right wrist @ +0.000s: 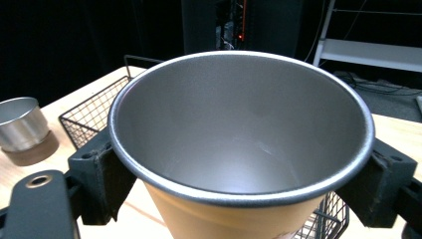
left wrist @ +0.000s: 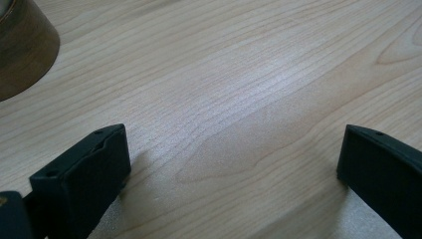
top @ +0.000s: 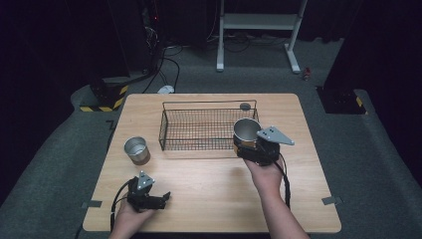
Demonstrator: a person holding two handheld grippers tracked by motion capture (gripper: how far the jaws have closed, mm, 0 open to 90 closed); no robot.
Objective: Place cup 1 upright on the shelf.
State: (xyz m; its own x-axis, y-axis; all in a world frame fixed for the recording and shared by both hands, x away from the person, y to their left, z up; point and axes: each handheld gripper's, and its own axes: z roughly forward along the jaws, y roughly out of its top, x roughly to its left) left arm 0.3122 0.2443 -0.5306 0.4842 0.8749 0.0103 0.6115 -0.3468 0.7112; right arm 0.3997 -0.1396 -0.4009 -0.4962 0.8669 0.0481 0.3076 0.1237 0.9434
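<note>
R gripper (top: 247, 148) is seen clamped on a metal cup (top: 246, 130), jaws pressed on either side of the cup wall just under the rim; the cup is held upright, lifted off the table, at the near right corner of the wire basket (top: 199, 130). In the right gripper view the cup (right wrist: 239, 134) is shown w/ a dull grey inside and an orange-tan outer band, the black jaws touching it left and right.

L gripper (top: 158, 200) is held low over the table near the front left edge, jaws spread wide w/ nothing between them; in the left gripper view bare wood is seen between the jaws.

A 2nd metal cup (top: 137, 150) w/ a brown base is stood upright on the table, left of the basket, apart from it, and beyond the L gripper.

Table (top: 209, 199) is a light wood-grain top, pale and matte. Tape tabs are stuck at the front left and right edges. A small dark round disc (top: 245, 106) is seen by the basket's far right corner. Floor is covered in grey carpet; the room behind is dark, w/ black curtains, cables, a white frame stand (top: 259, 22) and yellow-black striped blocks (top: 104, 97).
</note>
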